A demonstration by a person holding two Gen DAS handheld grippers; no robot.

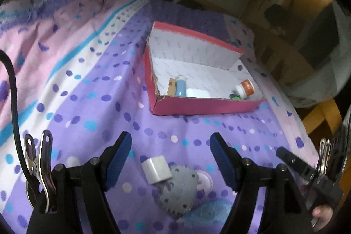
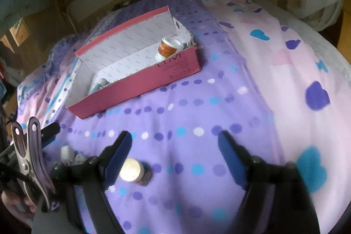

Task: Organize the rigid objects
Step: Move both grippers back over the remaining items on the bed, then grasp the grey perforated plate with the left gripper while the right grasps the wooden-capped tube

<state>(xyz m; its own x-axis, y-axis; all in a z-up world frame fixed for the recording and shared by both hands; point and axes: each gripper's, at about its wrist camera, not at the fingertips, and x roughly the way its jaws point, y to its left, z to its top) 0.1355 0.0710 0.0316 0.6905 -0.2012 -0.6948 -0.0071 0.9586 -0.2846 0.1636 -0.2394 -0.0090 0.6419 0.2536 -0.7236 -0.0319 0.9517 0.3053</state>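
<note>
Left claw point(image 1: 170, 150) wide, gripping nothing; just under it on the bed point(image 1: 92, 84), a white block point(image 1: 156, 170) touching a grey disc point(image 1: 178, 189). Right claw point(image 2: 175, 149) equally wide and empty, a small jar point(image 2: 133, 170), blurred, by its left finger. Farther ahead, pink box point(image 1: 206, 105) holding an orange-labelled bottle point(image 1: 245, 88), blue tube point(image 1: 181, 87), perhaps more.

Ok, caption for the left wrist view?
Open left gripper above white block and grey disc; pink box beyond.

Black gripper point(image 1: 170, 144) (blue ribbed pads)
</note>
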